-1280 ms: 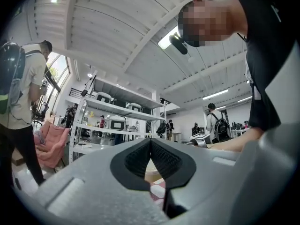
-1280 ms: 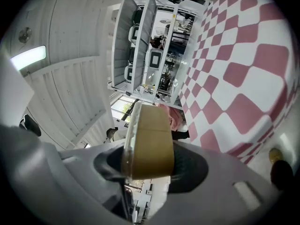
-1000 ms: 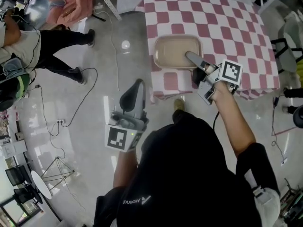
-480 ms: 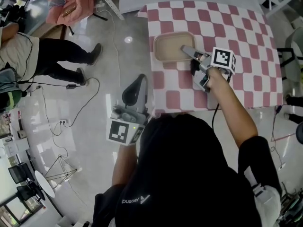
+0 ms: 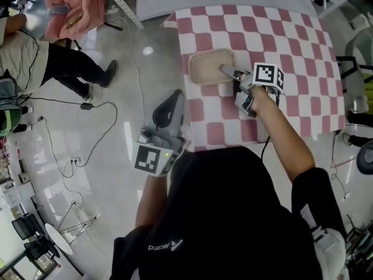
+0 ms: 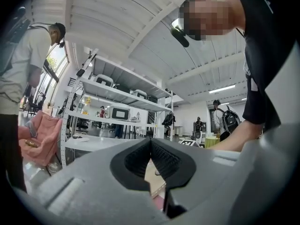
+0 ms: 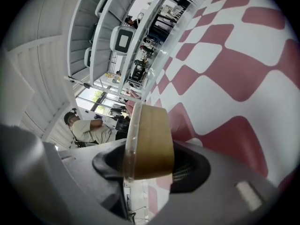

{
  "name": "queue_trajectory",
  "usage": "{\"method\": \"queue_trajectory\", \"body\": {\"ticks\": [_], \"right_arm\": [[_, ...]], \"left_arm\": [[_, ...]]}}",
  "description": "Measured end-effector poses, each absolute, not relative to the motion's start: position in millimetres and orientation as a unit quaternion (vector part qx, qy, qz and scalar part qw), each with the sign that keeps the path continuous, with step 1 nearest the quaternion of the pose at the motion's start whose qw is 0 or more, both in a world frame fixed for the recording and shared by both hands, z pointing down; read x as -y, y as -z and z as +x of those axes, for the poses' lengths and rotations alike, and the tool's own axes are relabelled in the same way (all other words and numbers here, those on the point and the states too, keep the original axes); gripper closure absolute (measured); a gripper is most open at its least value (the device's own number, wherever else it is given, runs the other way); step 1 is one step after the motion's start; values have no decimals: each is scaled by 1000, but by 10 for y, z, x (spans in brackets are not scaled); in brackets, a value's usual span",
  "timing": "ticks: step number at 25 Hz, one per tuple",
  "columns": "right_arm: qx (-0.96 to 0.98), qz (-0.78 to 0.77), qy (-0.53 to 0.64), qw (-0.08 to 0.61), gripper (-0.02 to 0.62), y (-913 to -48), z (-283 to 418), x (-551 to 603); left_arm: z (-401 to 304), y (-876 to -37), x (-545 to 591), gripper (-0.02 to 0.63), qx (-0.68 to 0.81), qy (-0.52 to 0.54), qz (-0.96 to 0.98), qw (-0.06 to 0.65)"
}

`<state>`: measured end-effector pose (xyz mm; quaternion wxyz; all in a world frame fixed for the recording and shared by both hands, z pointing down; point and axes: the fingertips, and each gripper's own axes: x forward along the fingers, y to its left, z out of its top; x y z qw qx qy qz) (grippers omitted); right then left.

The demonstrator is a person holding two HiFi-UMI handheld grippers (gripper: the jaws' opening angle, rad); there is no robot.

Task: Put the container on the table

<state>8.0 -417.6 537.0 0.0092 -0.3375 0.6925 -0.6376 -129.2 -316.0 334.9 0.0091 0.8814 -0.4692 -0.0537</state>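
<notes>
Right gripper view shows the right gripper (image 7: 150,168) with the side wall of the beige container (image 7: 150,135) standing between its two dark pads. The jaws are opening at this moment, but the pads seem to press on the wall, so I read it as a grip. In the head view the container is above the table (image 5: 291,39), which has a red and white checkered cloth, and it is near the table's left edge. I cannot tell if its bottom touches the cloth. The left gripper (image 6: 150,142) is beside the table, over the floor, with its jaws closed tip to tip on nothing.

What could go wrong, in my judgement:
- If the jaws let go before the bottom rests on the cloth, the container can drop and land tilted or turn over, because it is held by one wall only.
- The place is close to the left edge. A small push from the jaw when it leaves could move the container toward the edge, or drag the cloth with it.
- A pad that catches on the rim could lift one side again.

For writing, the word "Ascend" can be read on the person's black shirt (image 5: 164,247). The marker cubes (image 5: 267,76) carry only black and white square patterns. No label shows on the container, and print on the far shelves is too small to read.
</notes>
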Motion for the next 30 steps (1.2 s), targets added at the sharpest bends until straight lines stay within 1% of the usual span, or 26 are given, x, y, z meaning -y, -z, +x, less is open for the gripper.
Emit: {"method": "queue_trajectory", "body": {"ticks": [3,5,8,11,14,17,18,20,23,26,29,30], "right_arm": [[-697,-362,618,-21,321,-5404,169,4212],[-702,-376,604,-38,300,-5411,250,4215],[-710,-397,578,-65,278,-5423,397,4199],[-724,-422,537,-91,276,-5380,547,4192],[-772,-443,445,-97,276,-5110,631,4206],[-844,-437,301,-74,283,-4575,589,4145],[-865,-428,253,-64,309,-4387,551,4081],[-897,-406,168,-46,382,-4044,457,3903],[-920,-382,79,-27,453,-3671,312,3611],[-927,-374,24,-16,513,-3455,210,3344],[-930,-369,-7,0,579,-3306,129,3110],[-930,-367,-15,3,590,-3277,110,3040]], "left_arm": [[-1260,-3421,3222,597,462,48,885,20],[-1209,-3439,3233,597,453,51,890,22],[-1150,-3483,3241,597,446,48,894,26],[-1111,-3480,3251,597,440,54,896,30],[-1090,-3462,3234,597,434,56,898,29],[-1046,-3402,3199,597,430,56,901,27],[-1025,-3374,3181,597,427,59,902,25],[-984,-3333,3146,597,423,60,904,23],[-910,-3249,3080,597,412,65,909,17],[-835,-3176,2994,597,400,64,914,11],[-762,-3115,2915,597,391,67,918,6],[-735,-3095,2890,597,388,71,919,7]]}}
